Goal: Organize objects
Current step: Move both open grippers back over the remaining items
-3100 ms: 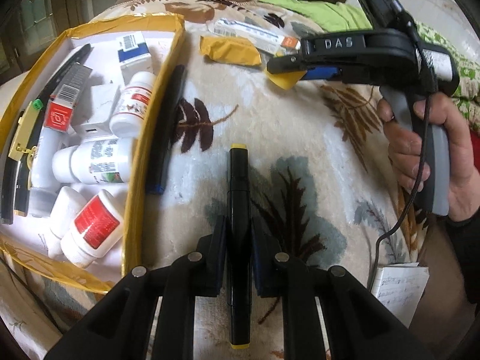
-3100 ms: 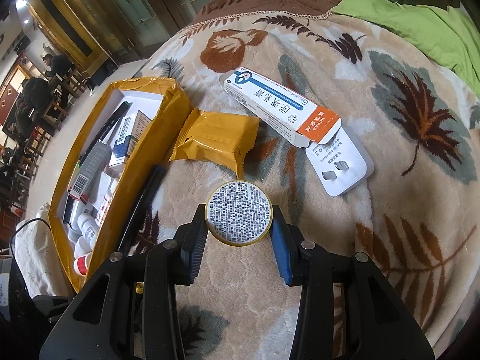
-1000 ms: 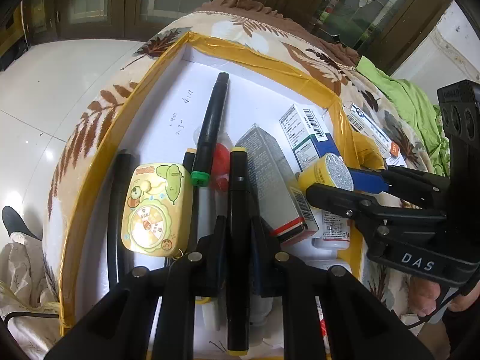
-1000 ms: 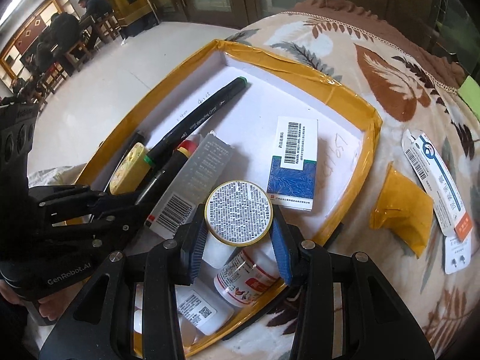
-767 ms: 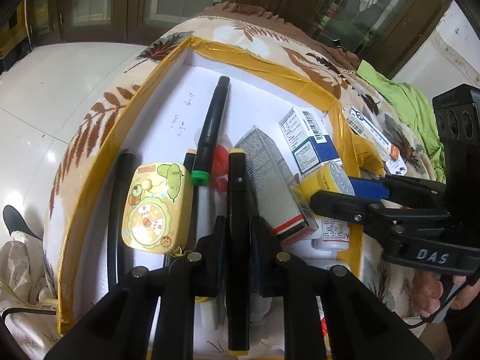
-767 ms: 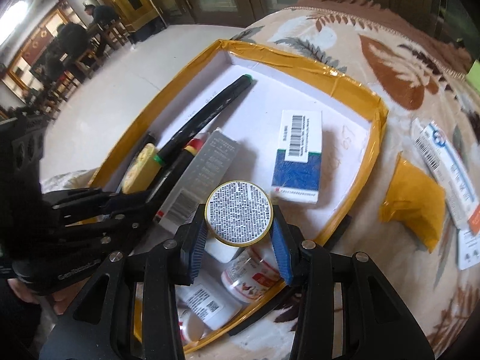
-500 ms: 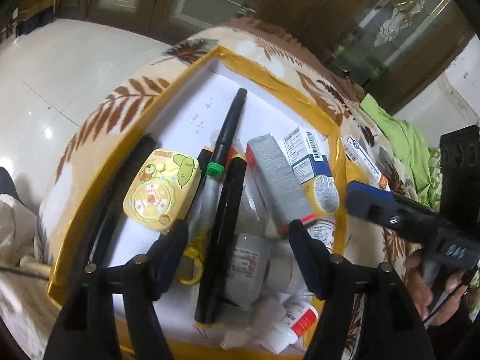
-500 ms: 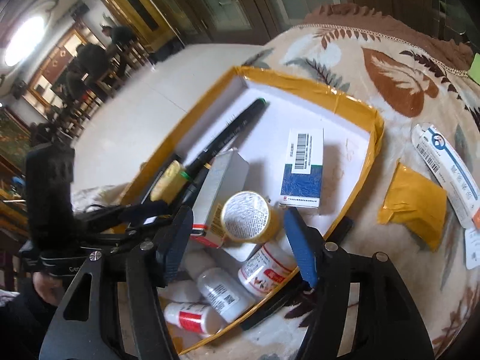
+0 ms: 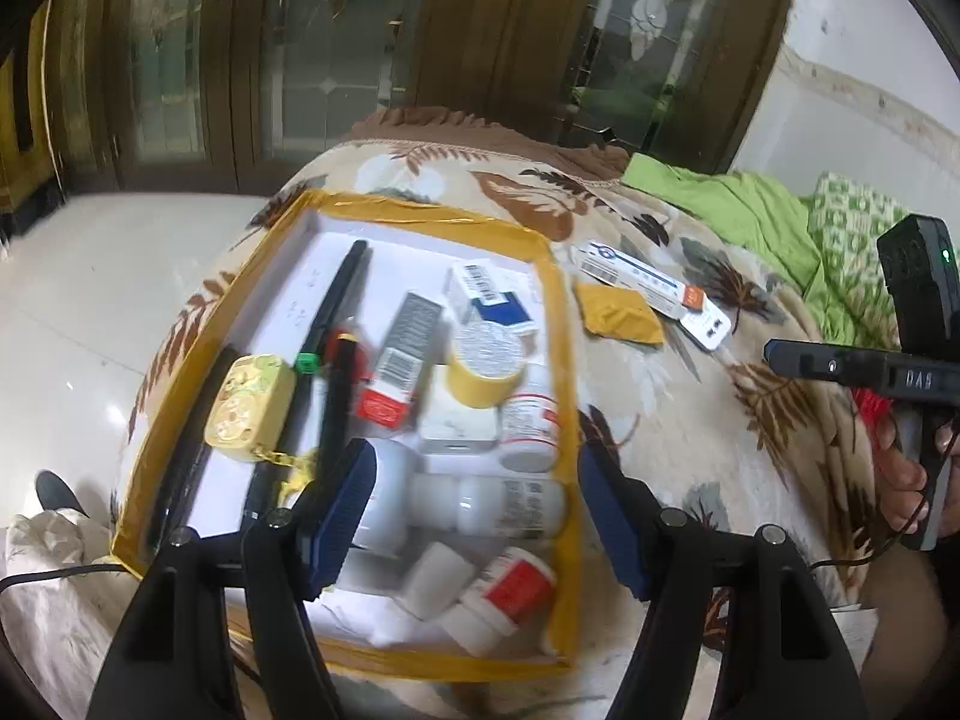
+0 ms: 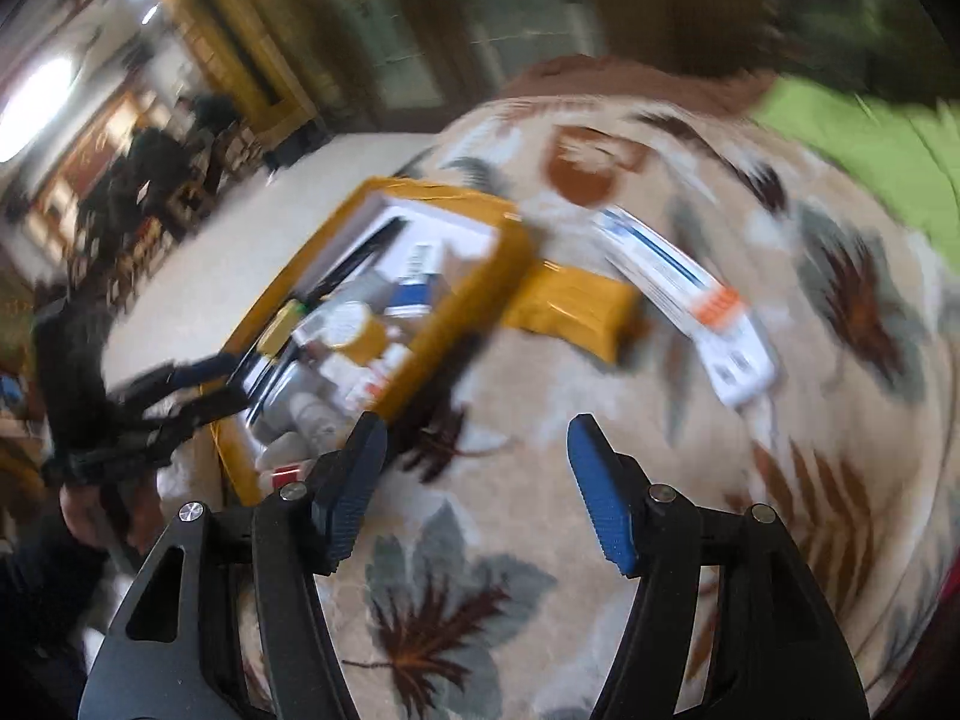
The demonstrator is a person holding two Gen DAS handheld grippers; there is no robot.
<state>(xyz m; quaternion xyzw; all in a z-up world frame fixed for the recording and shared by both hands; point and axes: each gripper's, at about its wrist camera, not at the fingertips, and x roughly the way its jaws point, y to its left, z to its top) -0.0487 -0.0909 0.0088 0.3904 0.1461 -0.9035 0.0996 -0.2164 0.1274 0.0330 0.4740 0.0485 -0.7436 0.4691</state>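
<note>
A yellow-taped box (image 9: 420,213) with a white inside lies on the leaf-patterned blanket. In it lie the black marker (image 9: 333,396), the round yellow tin (image 9: 483,366), a green-capped pen (image 9: 336,300), a yellow toy (image 9: 249,408), small cartons and several white bottles. My left gripper (image 9: 474,450) hangs open above the box's near end, nothing between its pads. My right gripper (image 10: 477,426) is open and empty over bare blanket, to the right of the box (image 10: 456,300); that view is blurred. A yellow packet (image 9: 618,315), a long white carton (image 9: 636,279) and a white plug (image 9: 708,324) lie outside the box.
A green cloth (image 9: 738,210) covers the blanket's far right. Shiny floor (image 9: 90,276) drops away left of the box. A folded paper (image 9: 852,618) lies at the near right under a hand. People sit far off in the room (image 10: 162,162).
Both grippers opened: the marker left the left one and the tin left the right one, and both now lie in the box. Both pulled back and up; the right swung rightwards.
</note>
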